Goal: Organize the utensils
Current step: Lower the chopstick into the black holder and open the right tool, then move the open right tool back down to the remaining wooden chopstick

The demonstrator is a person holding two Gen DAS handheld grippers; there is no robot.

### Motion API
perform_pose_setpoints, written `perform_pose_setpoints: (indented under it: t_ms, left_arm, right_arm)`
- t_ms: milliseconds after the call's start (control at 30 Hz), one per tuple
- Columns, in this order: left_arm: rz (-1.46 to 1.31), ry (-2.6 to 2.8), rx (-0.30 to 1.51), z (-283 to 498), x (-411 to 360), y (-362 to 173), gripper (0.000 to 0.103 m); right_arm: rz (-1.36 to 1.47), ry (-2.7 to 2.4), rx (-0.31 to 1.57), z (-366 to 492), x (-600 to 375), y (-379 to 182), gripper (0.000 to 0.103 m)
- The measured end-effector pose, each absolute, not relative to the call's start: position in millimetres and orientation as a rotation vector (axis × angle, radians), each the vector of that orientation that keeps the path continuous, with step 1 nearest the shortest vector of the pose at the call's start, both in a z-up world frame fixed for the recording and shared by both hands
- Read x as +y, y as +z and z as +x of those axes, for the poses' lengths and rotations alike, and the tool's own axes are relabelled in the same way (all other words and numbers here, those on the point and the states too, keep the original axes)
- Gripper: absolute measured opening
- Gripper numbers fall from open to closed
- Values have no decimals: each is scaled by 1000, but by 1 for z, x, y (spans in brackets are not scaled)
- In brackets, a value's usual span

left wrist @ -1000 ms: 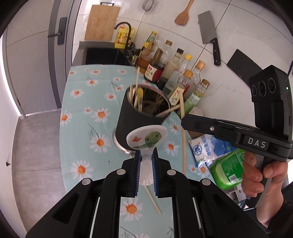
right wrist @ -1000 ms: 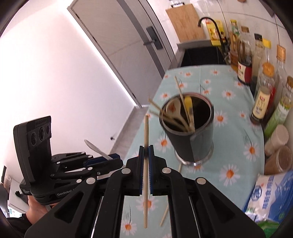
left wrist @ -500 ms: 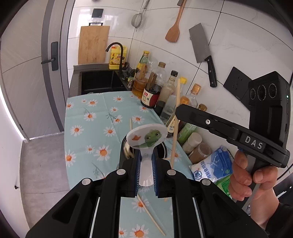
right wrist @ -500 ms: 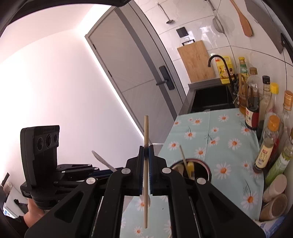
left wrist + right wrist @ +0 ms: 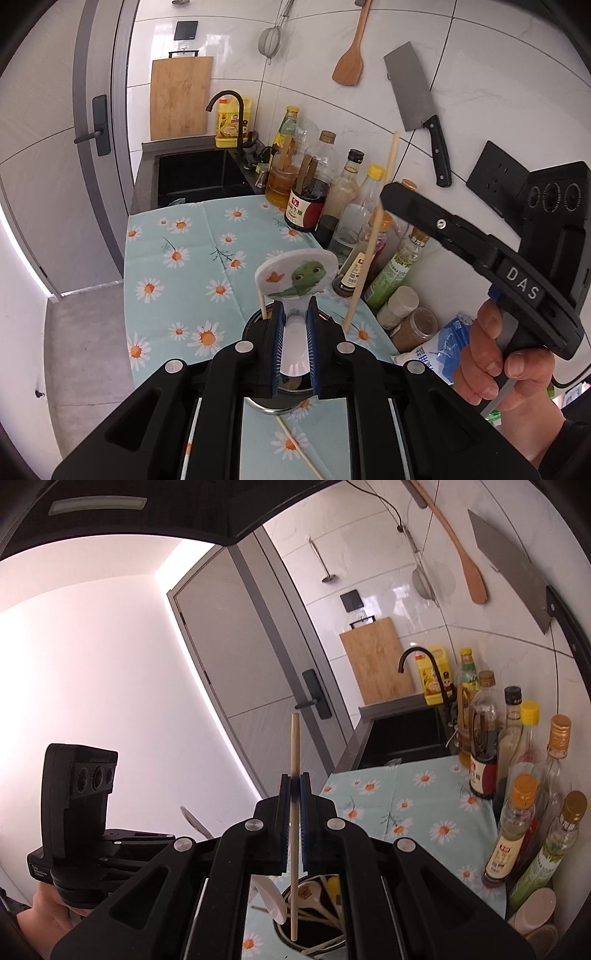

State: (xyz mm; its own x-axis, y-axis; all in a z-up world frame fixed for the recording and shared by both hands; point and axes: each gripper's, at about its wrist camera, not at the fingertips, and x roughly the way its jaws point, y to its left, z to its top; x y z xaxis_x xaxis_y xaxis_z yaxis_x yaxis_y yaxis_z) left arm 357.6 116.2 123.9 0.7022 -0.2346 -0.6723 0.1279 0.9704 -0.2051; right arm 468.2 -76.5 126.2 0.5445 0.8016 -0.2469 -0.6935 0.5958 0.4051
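My left gripper (image 5: 293, 321) is shut on a white spoon (image 5: 297, 273) with a green cartoon animal on its flat round end, which points up. Right under it stands the dark round utensil holder (image 5: 255, 325), mostly hidden by the fingers. My right gripper (image 5: 294, 780) is shut on an upright wooden chopstick (image 5: 295, 738), whose lower tip hangs over the holder (image 5: 317, 908). Several spoons and chopsticks fill that holder. In the left wrist view the right gripper (image 5: 386, 195) holds the chopstick (image 5: 371, 243) to the right of the spoon. A loose chopstick (image 5: 299, 456) lies on the cloth.
A daisy-print cloth (image 5: 184, 258) covers the counter. Several sauce bottles (image 5: 310, 192) line the right wall, with jars and packets (image 5: 439, 343) nearer. A black sink (image 5: 195, 177) and tap lie beyond. On the wall hang a cleaver (image 5: 413, 92) and a wooden spatula (image 5: 351, 62).
Both grippers have risen and tipped upward, each still holding its utensil. The holder, earlier ahead of them on the cloth, now sits low in view beneath the fingers.
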Motion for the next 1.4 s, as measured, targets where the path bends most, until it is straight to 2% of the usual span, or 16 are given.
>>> perform_pose_setpoints:
  t_ms: [333,367,400,467,700,767,800,833,1267,1333,1367,1400]
  left_arm:
    - [-130,-201,846,379,104,98,12]
    - [-113,-182,865,381,102,95,12]
    - [-109,-169,867,382,102,94,13]
    - [-118,-173,881,383,102,90,22]
    - [-127,-149,904,381,105,83,24]
    - [-115,-142,911,381,103,82,29]
    - [-102,-138,918,383,101,80,39]
    - [-88,-128,931,385,99,78,42]
    - [-94,-110,905,365,89,91,42]
    - [-89,-105,895,359,86,96,42]
    - [-93,-107,888,355,84,99,42]
    - [-99,-110,881,351,83,101,42]
  right_arm:
    - [244,856,461,481,-67,96,6]
    - [238,849,473,482,-66,93,11]
    - [235,845,484,484,-65,90,23]
    - [252,840,501,487,-67,86,25]
    - [296,844,508,486,-81,92,25]
    - [306,848,512,484,-84,93,25]
    - [308,850,511,482,-85,94,25]
    - [308,853,509,480,-86,95,25]
    - [347,859,524,456,-115,100,25]
    - [360,870,549,454,-118,98,33]
    - [369,873,563,453,-120,97,40]
    - [380,883,586,451,-122,95,41]
